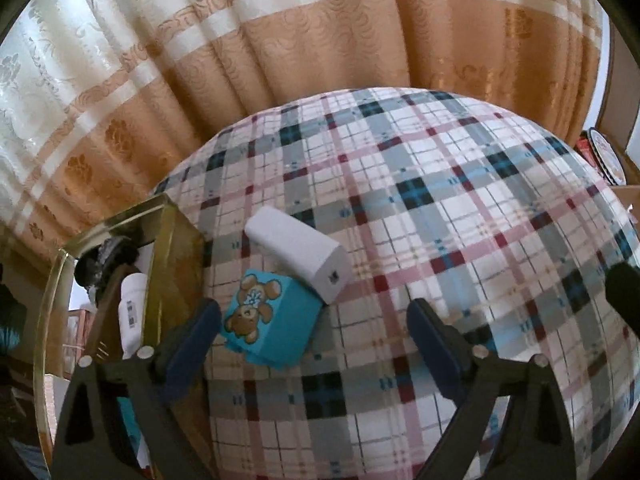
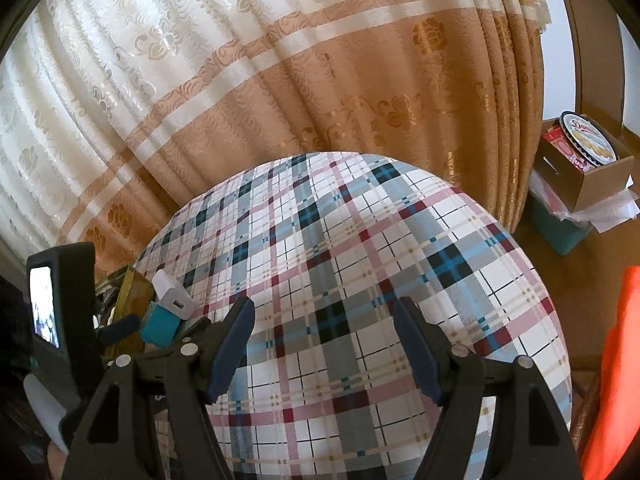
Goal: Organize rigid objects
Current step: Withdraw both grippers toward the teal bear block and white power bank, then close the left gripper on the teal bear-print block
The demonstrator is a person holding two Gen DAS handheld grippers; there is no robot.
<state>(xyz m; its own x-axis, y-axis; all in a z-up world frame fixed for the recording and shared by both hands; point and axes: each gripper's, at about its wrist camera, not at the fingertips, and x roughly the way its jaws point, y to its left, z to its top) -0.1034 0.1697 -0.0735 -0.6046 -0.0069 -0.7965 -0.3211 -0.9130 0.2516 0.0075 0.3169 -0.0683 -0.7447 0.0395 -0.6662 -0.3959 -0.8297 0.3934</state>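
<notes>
A teal box with teddy bears (image 1: 266, 322) lies on the plaid tablecloth (image 1: 440, 216), leaning against a white rounded box (image 1: 298, 258). My left gripper (image 1: 314, 312) hovers open just above and in front of them, its left finger close to the teal box, nothing pressed between the pads. A gold tin (image 1: 160, 264) at the table's left edge holds a white bottle (image 1: 132, 310) and dark items. In the right wrist view my right gripper (image 2: 324, 312) stands open over bare cloth, with the teal box (image 2: 160, 326), white box (image 2: 174, 294) and left gripper's body (image 2: 64, 300) off to its left.
Orange and cream curtains (image 1: 280, 40) hang behind the round table. To the far right a cardboard box (image 2: 592, 172) holds a round cookie tin (image 2: 588, 140), above a teal bin (image 2: 560, 228). An orange cloth (image 2: 616, 360) shows at the right edge.
</notes>
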